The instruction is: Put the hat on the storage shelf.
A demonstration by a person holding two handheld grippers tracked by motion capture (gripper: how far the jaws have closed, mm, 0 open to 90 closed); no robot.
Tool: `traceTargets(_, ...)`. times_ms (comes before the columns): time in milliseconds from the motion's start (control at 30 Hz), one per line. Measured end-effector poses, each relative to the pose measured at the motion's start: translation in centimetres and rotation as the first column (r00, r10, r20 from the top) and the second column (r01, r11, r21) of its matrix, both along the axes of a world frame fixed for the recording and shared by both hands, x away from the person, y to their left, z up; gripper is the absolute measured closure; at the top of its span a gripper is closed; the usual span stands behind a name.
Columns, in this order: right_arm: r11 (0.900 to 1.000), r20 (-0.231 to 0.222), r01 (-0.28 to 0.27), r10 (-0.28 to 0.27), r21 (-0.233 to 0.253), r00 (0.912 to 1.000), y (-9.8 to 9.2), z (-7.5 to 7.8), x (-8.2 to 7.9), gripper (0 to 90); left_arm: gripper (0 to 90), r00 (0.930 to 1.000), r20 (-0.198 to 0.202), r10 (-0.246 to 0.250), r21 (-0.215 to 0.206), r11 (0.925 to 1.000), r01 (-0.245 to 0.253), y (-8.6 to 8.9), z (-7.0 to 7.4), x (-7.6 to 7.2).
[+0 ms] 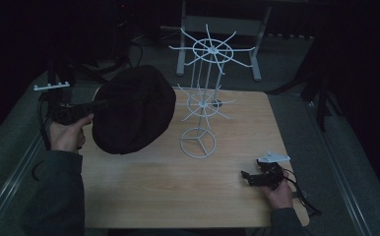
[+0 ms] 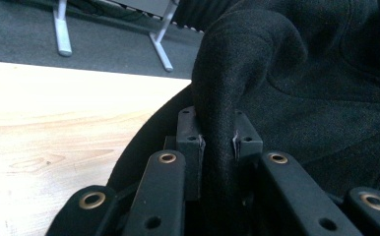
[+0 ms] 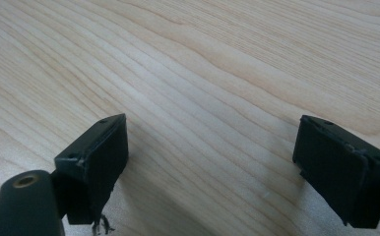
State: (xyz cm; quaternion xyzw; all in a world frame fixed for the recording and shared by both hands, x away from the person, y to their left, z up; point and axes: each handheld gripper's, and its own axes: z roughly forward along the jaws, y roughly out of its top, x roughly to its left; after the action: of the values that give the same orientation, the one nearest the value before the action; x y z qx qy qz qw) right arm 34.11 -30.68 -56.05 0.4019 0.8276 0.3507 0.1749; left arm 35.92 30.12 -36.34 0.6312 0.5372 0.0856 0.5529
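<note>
Your left gripper (image 2: 216, 142) has its fingers (image 2: 188, 142) pinched on a fold of the black hat (image 1: 131, 110). In the left gripper view the dark felt-like cloth runs up between the two finger pads and bulges above them. In the high view you hold the hat raised over the rear left part of the table (image 1: 178, 187), its round body hanging to the right of your left hand (image 1: 69, 133). The hat's lower edge sits over the table's left side; contact with the wood cannot be told.

The white wire rack (image 1: 204, 93) stands upright near the middle of the table, just right of the hat, on a ring base. It has two tiers of spoke-like arms, the upper one wider. Hat and rack look close; no touch is visible.

Your right gripper (image 3: 210, 152) rests low at the front right of the table, well apart from the hat and rack. Its fingers (image 3: 99, 152) are spread wide with bare wood grain between them, holding nothing. Your right hand (image 1: 279, 194) grips it from behind.
</note>
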Motion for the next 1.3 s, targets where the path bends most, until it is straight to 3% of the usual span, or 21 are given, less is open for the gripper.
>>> traceTargets(667,1.000,0.000,0.000,0.000,0.000,1.0000,0.0,0.0,0.0,13.4,79.9,0.9993,-0.004,-0.037,-0.066,0.9971,0.037,0.4,1.2,1.4)
traceTargets(1300,1.000,0.000,0.000,0.000,0.000,1.0000,0.0,0.0,0.0,13.4,79.8,0.9985,0.033,-0.043,-0.116,0.9922,0.046,0.8,4.1,2.0)
